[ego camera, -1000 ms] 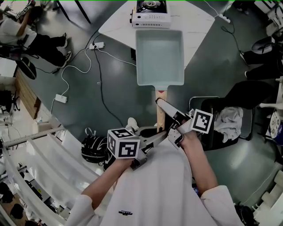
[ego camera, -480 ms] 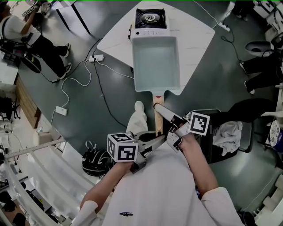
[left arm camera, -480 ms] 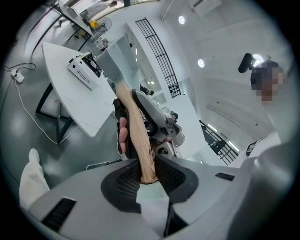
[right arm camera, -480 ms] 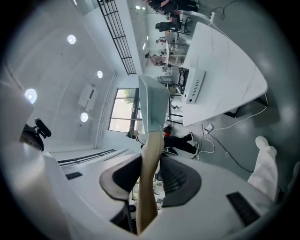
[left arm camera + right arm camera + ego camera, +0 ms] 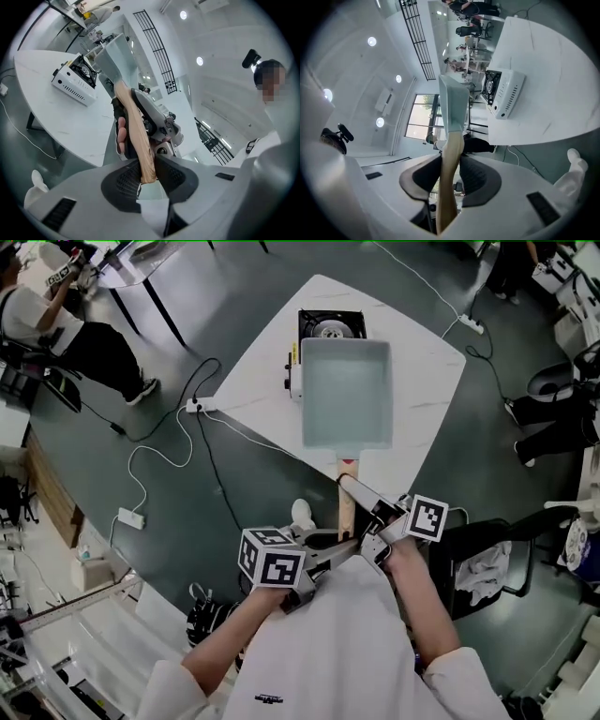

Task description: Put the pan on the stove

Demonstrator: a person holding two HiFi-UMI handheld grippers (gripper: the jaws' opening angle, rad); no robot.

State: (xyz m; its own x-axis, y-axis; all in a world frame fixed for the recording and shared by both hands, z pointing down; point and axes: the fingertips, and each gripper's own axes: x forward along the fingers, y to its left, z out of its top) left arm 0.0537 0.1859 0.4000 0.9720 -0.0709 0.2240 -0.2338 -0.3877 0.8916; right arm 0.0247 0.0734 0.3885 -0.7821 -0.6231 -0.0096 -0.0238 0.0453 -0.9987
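A pale blue rectangular pan [image 5: 345, 395] hangs in the air over the white table [image 5: 427, 357], and it hides the near part of the small white gas stove [image 5: 326, 326]. Its wooden handle [image 5: 344, 502] points back at me. My left gripper [image 5: 339, 544] is shut on the end of the handle. My right gripper [image 5: 354, 491] is shut on it a little further up. In the left gripper view the handle [image 5: 136, 136] runs up between the pads to the pan [image 5: 117, 54], with the stove [image 5: 75, 82] at the left. In the right gripper view the handle [image 5: 449, 173] leads up to the pan [image 5: 454, 110] next to the stove [image 5: 502, 96].
A power strip [image 5: 197, 407] and cables lie on the dark floor left of the table. A chair with a crumpled cloth [image 5: 487, 570] stands at my right. A person [image 5: 56, 329] sits at the far left by another table. More chairs stand at the right edge.
I have come closer to the table. The pan has travelled forward with both grippers on its handle and now overlaps the stove instead of hanging short of it.
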